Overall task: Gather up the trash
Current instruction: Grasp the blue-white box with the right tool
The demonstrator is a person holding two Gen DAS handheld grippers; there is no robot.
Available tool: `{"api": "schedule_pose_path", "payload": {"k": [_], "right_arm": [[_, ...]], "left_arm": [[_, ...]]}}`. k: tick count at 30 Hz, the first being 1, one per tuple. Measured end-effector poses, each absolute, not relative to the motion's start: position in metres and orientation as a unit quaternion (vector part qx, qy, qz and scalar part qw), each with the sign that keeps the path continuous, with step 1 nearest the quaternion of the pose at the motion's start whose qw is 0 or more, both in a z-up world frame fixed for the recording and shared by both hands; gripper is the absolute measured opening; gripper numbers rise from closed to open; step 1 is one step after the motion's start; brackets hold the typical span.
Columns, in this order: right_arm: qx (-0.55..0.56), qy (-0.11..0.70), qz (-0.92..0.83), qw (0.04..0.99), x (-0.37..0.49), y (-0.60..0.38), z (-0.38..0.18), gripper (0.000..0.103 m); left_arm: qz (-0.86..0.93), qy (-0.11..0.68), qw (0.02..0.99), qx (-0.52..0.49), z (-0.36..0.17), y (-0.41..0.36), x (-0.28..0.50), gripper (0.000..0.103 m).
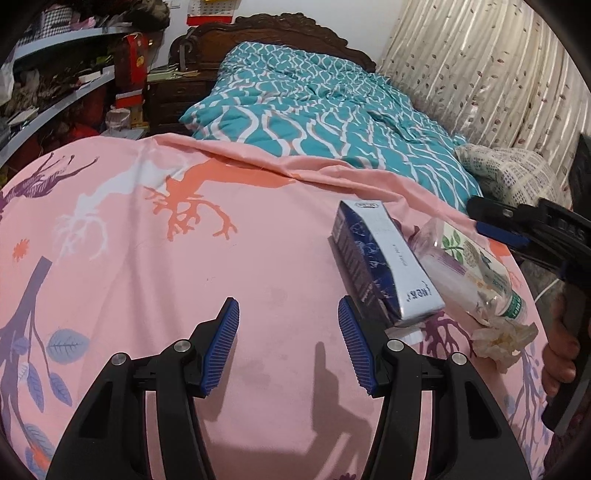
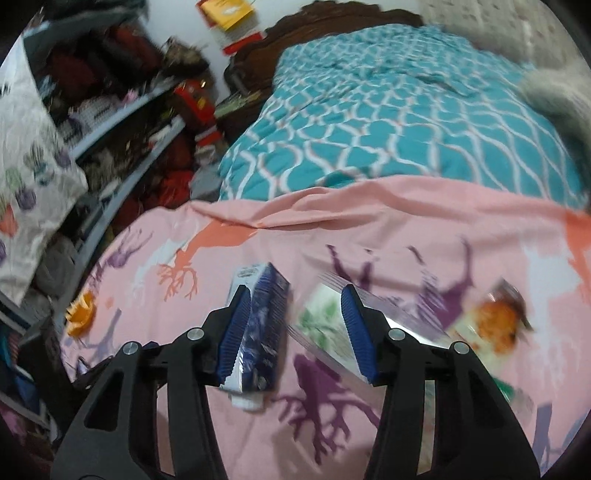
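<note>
1. Trash lies in a loose cluster on the pink bedsheet: a milk carton, a clear plastic wrapper with a leaf print and a crumpled tissue. In the left wrist view the cluster sits at about three o'clock.

2. Nearest, the left gripper hangs over bare sheet at six o'clock. Its jaws stand apart with nothing between them, and the carton lies just beside its right finger.

3. The right gripper has its jaws apart too. The carton sits against the inner face of its left pad, while the other pad is clear of it over the wrapper. The picture is blurred, but no grip looks made yet.

4. My judgement: the step in hand is lining up on the carton. The next move calls for centring it and closing across its narrow sides.

5. The carton is a stiff, glossy, dark blue and white box, lying tilted. The wrapper is thin and crinkly, likely to slip. The tissue is soft and shapeless.

6. Farther out, at nine o'clock in the right wrist view, an orange crumpled scrap lies near the sheet's edge. At three o'clock lies an orange-printed packet.

7. Beyond, at twelve o'clock, a teal patterned quilt lies rumpled below a carved wooden headboard.
</note>
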State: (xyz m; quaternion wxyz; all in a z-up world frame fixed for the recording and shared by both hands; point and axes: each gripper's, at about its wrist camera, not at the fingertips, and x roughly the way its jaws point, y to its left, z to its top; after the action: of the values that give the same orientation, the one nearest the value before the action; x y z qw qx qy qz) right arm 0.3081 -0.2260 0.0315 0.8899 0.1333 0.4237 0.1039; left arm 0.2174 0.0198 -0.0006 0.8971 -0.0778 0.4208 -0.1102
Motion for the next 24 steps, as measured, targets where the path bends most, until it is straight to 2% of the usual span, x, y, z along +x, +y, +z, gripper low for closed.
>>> {"api": "schedule_pose_path", "payload": {"k": [8,14,24], "right_arm": [[0.053,0.463,0.118,0.877,0.349,-0.172,0.019,0.053],[0.056,0.501,0.113,0.856,0.367,-0.158,-0.007,0.053],[-0.017,0.505,0.095,0.857,0.369,-0.134,-0.018,0.057]], "left_arm": [[-0.084,0.422,0.898,-0.095,-0.002,0.037,0.221,0.053],[-0.07,0.42,0.898,-0.106,0.0,0.048,0.22,0.053],[-0.061,0.414,0.899,-0.129,0.005,0.061,0.22,0.053]]}}
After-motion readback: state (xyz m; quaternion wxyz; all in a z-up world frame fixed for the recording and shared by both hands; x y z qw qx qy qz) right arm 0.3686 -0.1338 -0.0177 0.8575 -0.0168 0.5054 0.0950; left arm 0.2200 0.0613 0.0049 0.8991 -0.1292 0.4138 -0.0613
